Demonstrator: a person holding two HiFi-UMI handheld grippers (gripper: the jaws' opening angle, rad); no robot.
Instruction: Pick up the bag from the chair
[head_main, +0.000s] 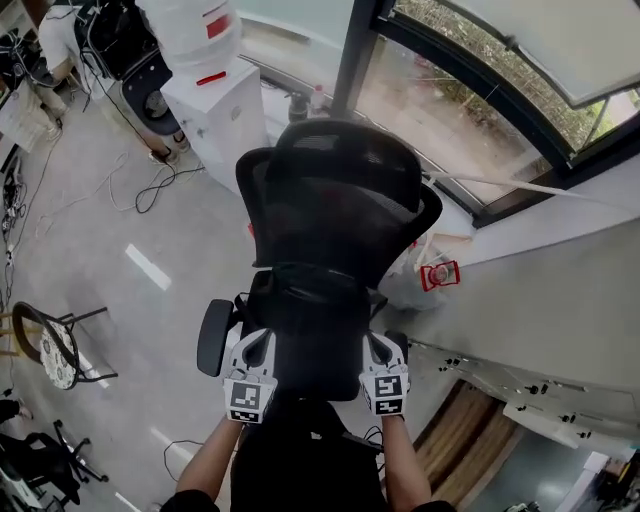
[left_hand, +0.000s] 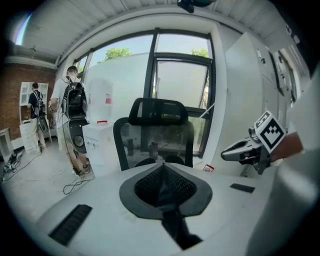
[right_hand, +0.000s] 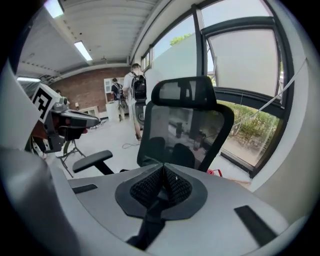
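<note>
A black office chair (head_main: 335, 190) with a mesh back stands in front of me by the window. On its seat lies a dark bag (head_main: 300, 305); it is black on black, so its outline is hard to make out. Its rounded humps show in the left gripper view (left_hand: 150, 161) and the right gripper view (right_hand: 181, 156). My left gripper (head_main: 262, 340) is at the seat's front left and my right gripper (head_main: 378, 342) at its front right. Both are short of the bag. Each one's jaws are shut and empty in its own view: left gripper (left_hand: 163, 170), right gripper (right_hand: 163, 172).
A white cabinet with a water bottle (head_main: 215, 105) stands behind the chair to the left, with cables (head_main: 150, 185) on the floor beside it. A white sack with a red tag (head_main: 438, 273) lies at the chair's right. A small chair (head_main: 50, 345) is at far left. People with backpacks (left_hand: 75, 102) stand farther back.
</note>
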